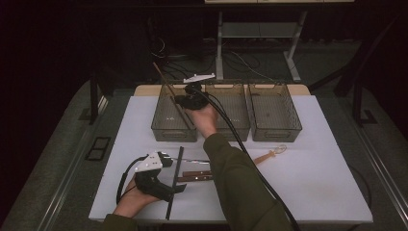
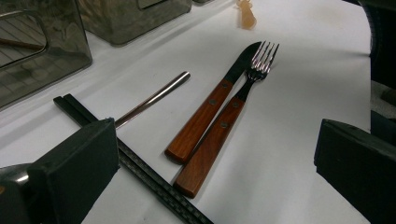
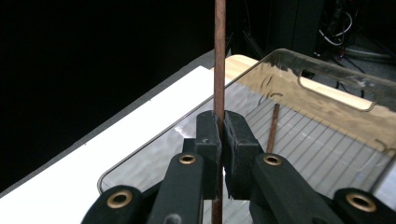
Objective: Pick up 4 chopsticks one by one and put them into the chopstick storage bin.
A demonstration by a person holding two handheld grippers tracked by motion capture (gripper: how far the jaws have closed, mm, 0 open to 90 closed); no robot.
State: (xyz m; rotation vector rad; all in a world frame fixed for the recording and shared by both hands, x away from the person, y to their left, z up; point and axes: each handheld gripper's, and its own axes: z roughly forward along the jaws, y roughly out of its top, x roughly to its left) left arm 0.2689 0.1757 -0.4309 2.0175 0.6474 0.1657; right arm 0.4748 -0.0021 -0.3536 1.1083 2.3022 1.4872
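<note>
My right gripper [image 3: 220,126] is clamped on a thin brown chopstick [image 3: 219,51] over the left bin [image 3: 327,100]; it looks light, stiff and smooth, so I judge a mid-length pinch best to stop swivelling.

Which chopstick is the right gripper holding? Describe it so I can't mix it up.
Start at the row of three clear bins along the table's far edge and take the leftmost bin. Over it, the right gripper is shut on a thin brown chopstick. Its twin lies loose on the bin floor.
</note>
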